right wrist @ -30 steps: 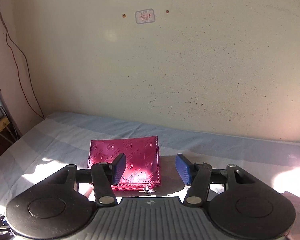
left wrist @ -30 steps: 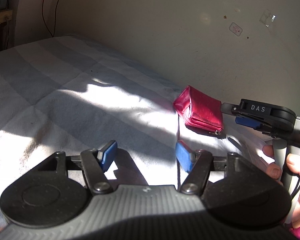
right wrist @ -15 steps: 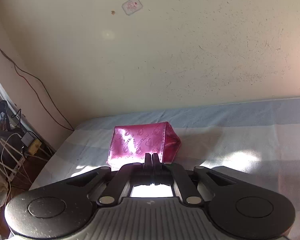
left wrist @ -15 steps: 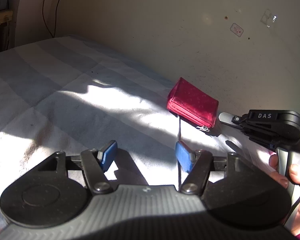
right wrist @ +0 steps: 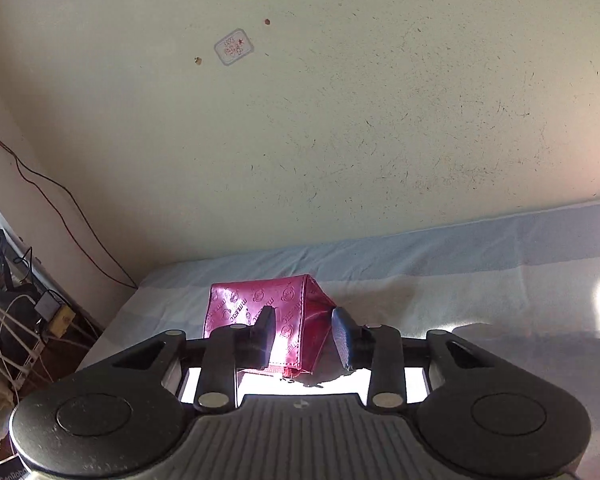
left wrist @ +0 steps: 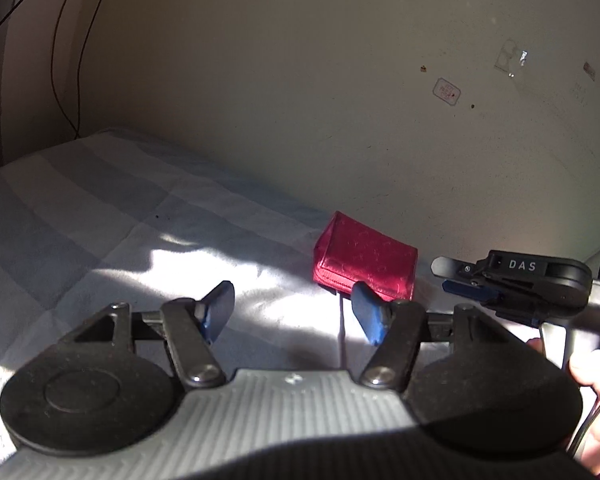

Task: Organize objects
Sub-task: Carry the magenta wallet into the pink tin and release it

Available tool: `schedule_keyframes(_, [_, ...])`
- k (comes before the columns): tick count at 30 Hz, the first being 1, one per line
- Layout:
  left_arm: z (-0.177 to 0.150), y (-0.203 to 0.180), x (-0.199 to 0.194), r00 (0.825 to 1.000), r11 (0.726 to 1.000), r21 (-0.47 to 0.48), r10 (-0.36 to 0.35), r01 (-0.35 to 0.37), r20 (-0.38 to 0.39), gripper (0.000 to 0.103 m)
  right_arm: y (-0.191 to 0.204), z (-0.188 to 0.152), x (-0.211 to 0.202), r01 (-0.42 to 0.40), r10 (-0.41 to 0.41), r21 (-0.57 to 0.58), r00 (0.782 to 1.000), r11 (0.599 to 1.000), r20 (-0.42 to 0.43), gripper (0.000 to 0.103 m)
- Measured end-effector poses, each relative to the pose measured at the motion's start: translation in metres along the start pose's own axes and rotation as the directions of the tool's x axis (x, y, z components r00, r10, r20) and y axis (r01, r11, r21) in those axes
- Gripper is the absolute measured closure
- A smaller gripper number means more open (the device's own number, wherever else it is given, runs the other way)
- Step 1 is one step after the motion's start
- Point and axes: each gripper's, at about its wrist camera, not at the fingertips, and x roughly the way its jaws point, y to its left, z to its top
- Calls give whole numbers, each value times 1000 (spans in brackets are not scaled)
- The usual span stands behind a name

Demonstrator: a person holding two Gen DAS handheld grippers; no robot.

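Both grippers, left gripper (left wrist: 296, 312) and right gripper (right wrist: 306, 338), are hovering with jaws wide near the red wallet (right wrist: 260, 316) lying on the bed (left wrist: 100, 220).

Left hand-held gripper (left wrist: 292, 312): level, low, jaws spread wide, blue pads (left wrist: 368, 318) bare, nothing between. Right hand-held gripper (right wrist: 306, 334): level, jaws parted, narrower gap than left, pads (right wrist: 342, 336) apart. Seen from left wrist view at right edge, side-on, bare fingers (left wrist: 584, 368) wrapped around handle.
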Motion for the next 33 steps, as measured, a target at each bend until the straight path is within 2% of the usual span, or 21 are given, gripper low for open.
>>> schedule_keyframes(3, [22, 9, 30, 997, 998, 15, -57, 57, -47, 36, -5, -1, 4, -34, 34, 13, 999, 999, -2, 72])
schedule_keyframes(6, [37, 16, 61, 984, 988, -11, -153, 153, -90, 37, -8, -3, 12, -61, 61, 5, 998, 998, -11, 72])
schedule_keyframes(10, [41, 6, 95, 976, 986, 9, -162, 165, -142, 38, -8, -5, 19, -81, 81, 9, 996, 997, -20, 72])
schedule_keyframes(11, [40, 6, 103, 974, 987, -6, -161, 163, -158, 40, -8, -5, 21, -83, 84, 12, 996, 996, -21, 72])
schedule_keyframes(12, [39, 6, 109, 970, 985, -23, -171, 170, -171, 47, -8, -5, 23, -85, 85, 14, 996, 996, -21, 72])
schedule_keyframes(13, [37, 8, 118, 956, 977, -56, -212, 205, -202, 64, -7, -6, 27, -91, 91, 16, 996, 996, -25, 74])
schedule_keyframes(14, [35, 9, 123, 937, 960, -109, -275, 256, -217, 70, -6, -7, 29, -101, 102, 16, 994, 995, -37, 86])
schedule_keyframes(15, [33, 9, 126, 934, 957, -136, -282, 256, -222, 71, -4, -8, 33, -105, 106, 15, 993, 994, -56, 87])
schedule_keyframes(17, [30, 4, 120, 942, 963, -118, -264, 244, -208, 72, 3, -11, 29, -77, 76, -17, 996, 997, -41, 88])
schedule_keyframes(18, [29, 1, 116, 939, 962, -114, -269, 250, -212, 72, 6, -11, 25, -69, 68, -24, 997, 997, -32, 88])
schedule_keyframes(22, [33, -16, 87, 923, 942, -128, -331, 310, -195, 73, 15, -6, -12, -64, 67, -58, 997, 996, 50, 89])
schedule_keyframes(25, [36, -46, 61, 911, 925, -102, -378, 365, -166, 73, 16, -2, -56, -31, 40, -81, 993, 996, 108, 89])
schedule_keyframes(29, [32, -102, 30, 869, 884, -59, -467, 464, -163, 73, 2, -1, -129, 30, -12, -87, 980, 996, 197, 89])
schedule_keyframes(33, [14, -174, 16, 823, 839, -15, -538, 544, -182, 73, -31, -5, -205, 118, -93, -73, 956, 990, 277, 89])
